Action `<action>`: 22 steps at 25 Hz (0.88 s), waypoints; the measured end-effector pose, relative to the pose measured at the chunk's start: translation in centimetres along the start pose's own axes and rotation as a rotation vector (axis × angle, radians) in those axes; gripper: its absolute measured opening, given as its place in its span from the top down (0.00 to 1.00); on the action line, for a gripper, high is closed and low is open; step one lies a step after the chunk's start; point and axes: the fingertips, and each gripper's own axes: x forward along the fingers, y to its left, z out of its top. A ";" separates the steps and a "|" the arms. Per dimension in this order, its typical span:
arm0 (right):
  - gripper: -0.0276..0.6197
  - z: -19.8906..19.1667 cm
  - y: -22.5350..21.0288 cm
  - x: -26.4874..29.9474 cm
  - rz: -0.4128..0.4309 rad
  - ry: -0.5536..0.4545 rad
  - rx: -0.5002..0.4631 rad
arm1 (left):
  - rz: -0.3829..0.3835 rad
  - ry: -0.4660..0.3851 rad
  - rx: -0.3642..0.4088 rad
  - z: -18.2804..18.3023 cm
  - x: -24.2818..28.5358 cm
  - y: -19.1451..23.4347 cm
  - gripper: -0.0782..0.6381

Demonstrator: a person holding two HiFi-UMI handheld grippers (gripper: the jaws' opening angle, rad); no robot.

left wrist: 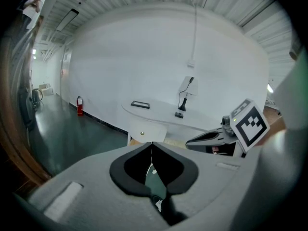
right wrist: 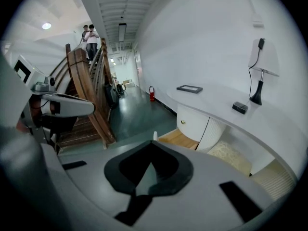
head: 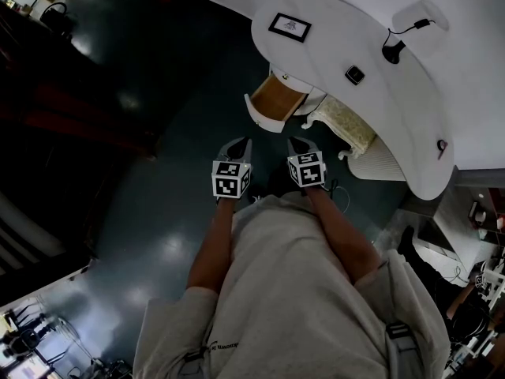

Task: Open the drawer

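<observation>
The drawer (head: 276,97) of the white curved desk (head: 339,38) stands pulled out, its wooden inside showing. Both grippers hang side by side just in front of it, apart from it. In the head view my left gripper (head: 239,143) is at the left and my right gripper (head: 300,143) at the right. The left gripper (left wrist: 152,144) is shut with nothing between its pads. My right gripper (right wrist: 152,143) also has its tips together and holds nothing. The drawer's wooden inside (right wrist: 177,137) lies just beyond the right gripper's tips, below a white front with a knob (right wrist: 191,121).
On the desk lie a black picture frame (head: 289,27), a small black box (head: 355,74) and a black lamp base with a cord (head: 392,51). A cream cushioned stool (head: 347,125) stands right of the drawer. A wooden staircase (right wrist: 86,90) with people on it rises at the left.
</observation>
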 end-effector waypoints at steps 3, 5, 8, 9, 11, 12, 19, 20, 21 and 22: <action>0.93 0.1 -0.1 0.1 0.005 -0.002 -0.001 | -0.005 0.001 0.011 0.1 0.2 -0.1 0.88; 0.93 0.1 -0.1 0.2 0.006 0.001 0.003 | -0.007 0.004 0.015 0.0 0.2 -0.1 0.88; 0.93 0.1 0.0 0.2 0.009 0.004 0.006 | -0.010 0.009 0.017 0.0 0.1 0.0 0.88; 0.93 0.2 0.1 0.3 0.010 0.004 0.004 | -0.012 0.011 0.018 0.0 0.1 0.0 0.88; 0.93 0.3 0.2 0.4 0.014 0.005 0.000 | -0.017 0.012 0.017 0.0 0.2 0.1 0.88; 0.93 0.3 0.2 0.5 0.016 0.007 -0.002 | -0.021 0.012 0.015 0.0 0.2 0.0 0.88; 0.93 0.1 0.2 0.9 0.024 0.021 0.004 | -0.028 -0.002 -0.022 0.3 0.2 0.2 0.88; 0.93 0.1 0.2 1.0 0.025 0.024 0.002 | -0.027 0.000 -0.022 0.3 0.2 0.3 0.88; 0.93 0.1 0.2 1.1 0.027 0.026 -0.001 | -0.026 0.002 -0.024 0.2 0.2 0.4 0.88; 0.93 0.0 0.3 1.1 0.028 0.028 -0.003 | -0.026 0.003 -0.029 0.1 0.2 0.5 0.88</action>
